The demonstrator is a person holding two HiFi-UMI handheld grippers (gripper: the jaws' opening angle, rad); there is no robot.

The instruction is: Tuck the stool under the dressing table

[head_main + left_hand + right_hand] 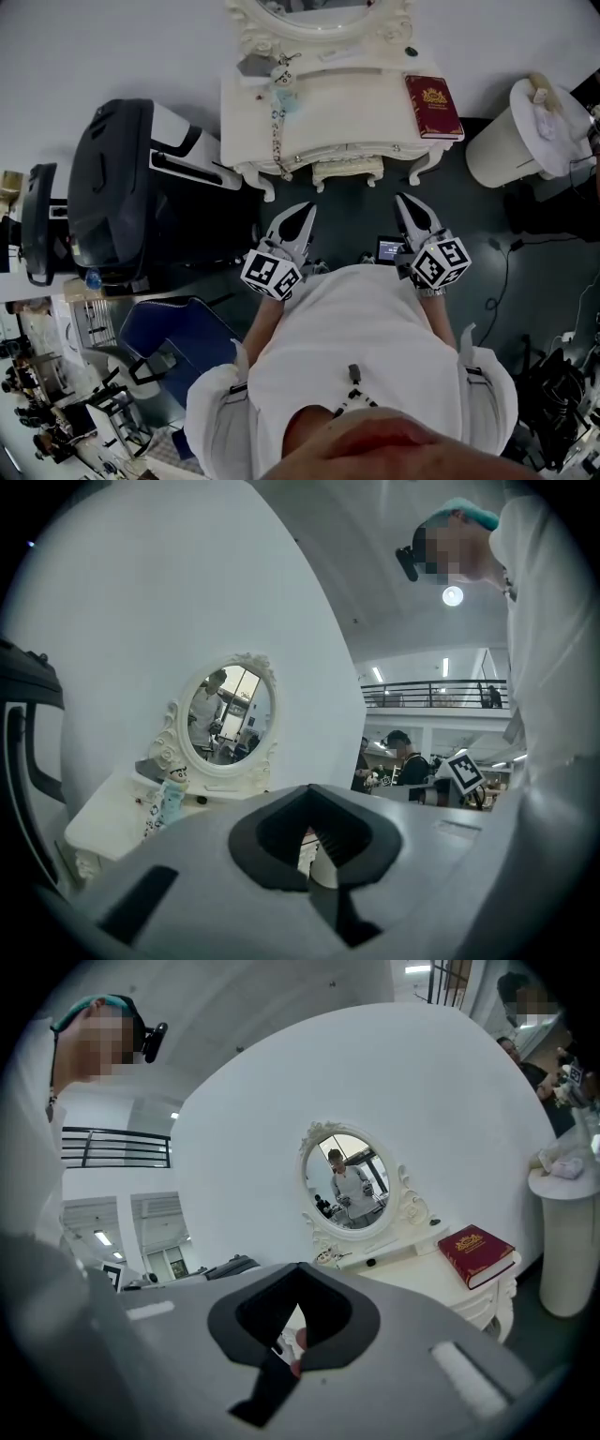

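Person in a white coat (356, 356) stands in front of the white carved dressing table (356, 108), both grippers held low at the body and aimed at the table.

Left gripper (306, 212): jaws closed tip to tip, holding nothing, short of the table's front left leg, no contact. Right gripper (405, 201): jaws also together, empty, short of the table's front right leg. Its own view shows something small and pinkish in the gap behind the tips; can't tell what.

Small dark device with a lit screen (389, 248) on the dark grey floor (347, 220), in front of the table by the right gripper.

White carved stool (347, 172) sits between the table's front legs, only its front edge showing from under the tabletop.

On the tabletop: dark red hardcover book with gold crest (433, 105) at the right end, small pale figurine on a bead chain (284, 77) left of centre. Oval mirror in an ornate white frame (319, 21) at the table's back, against the white curved wall (112, 47).

Black-and-white bulky machine (112, 187) left of the table. White round pedestal with crumpled cloth on top (511, 141) right of the table.
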